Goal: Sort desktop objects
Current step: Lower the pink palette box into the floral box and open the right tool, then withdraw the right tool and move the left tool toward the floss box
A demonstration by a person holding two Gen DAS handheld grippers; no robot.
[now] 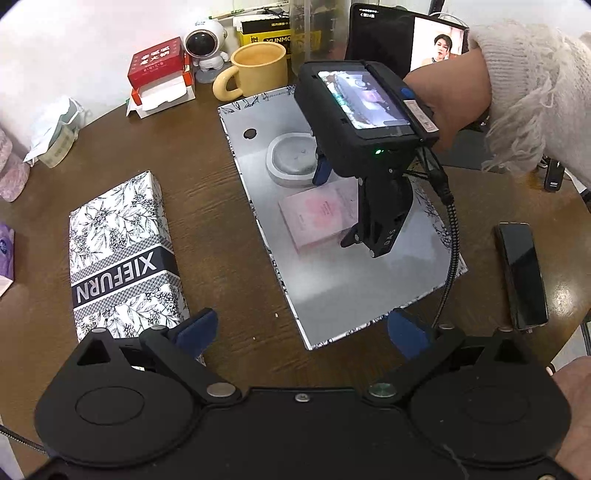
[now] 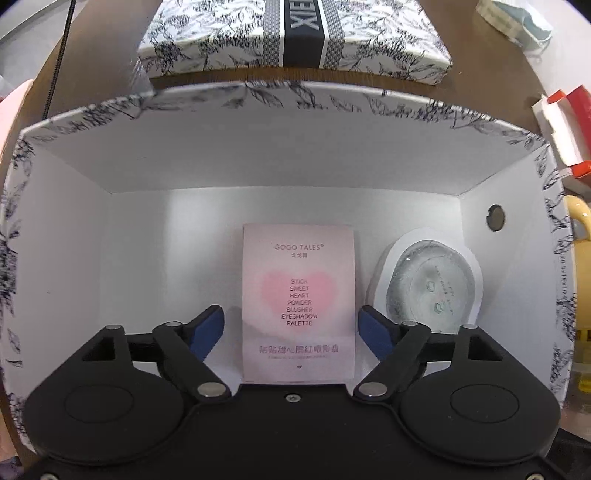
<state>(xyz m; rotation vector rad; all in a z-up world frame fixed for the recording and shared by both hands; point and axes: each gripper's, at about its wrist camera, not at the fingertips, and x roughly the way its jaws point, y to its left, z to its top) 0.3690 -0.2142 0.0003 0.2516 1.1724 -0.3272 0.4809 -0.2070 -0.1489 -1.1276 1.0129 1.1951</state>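
Note:
An open floral-print box [image 1: 351, 288] [image 2: 147, 258] with a white inside lies on the brown table. In it are a pink palette carton [image 1: 317, 218] [image 2: 299, 295] and a round grey compact [image 1: 291, 160] [image 2: 424, 284] beside it. My right gripper [image 1: 334, 206] [image 2: 291, 317] reaches down into the box and stands open, with the pink carton between its blue pads. A small gap shows at the left pad, and the right pad is almost at the carton's edge. My left gripper [image 1: 303, 325] is open over the table at the box's near corner, holding nothing.
The box's lid [image 1: 122, 254] [image 2: 295, 33], marked XIEFURN, lies left of the box. A yellow mug [image 1: 258, 70], red carton [image 1: 159, 62], astronaut figurine [image 1: 205, 40] and tablet [image 1: 391, 33] stand at the back. A black phone [image 1: 521, 273] lies right, a face mask [image 1: 62, 125] far left.

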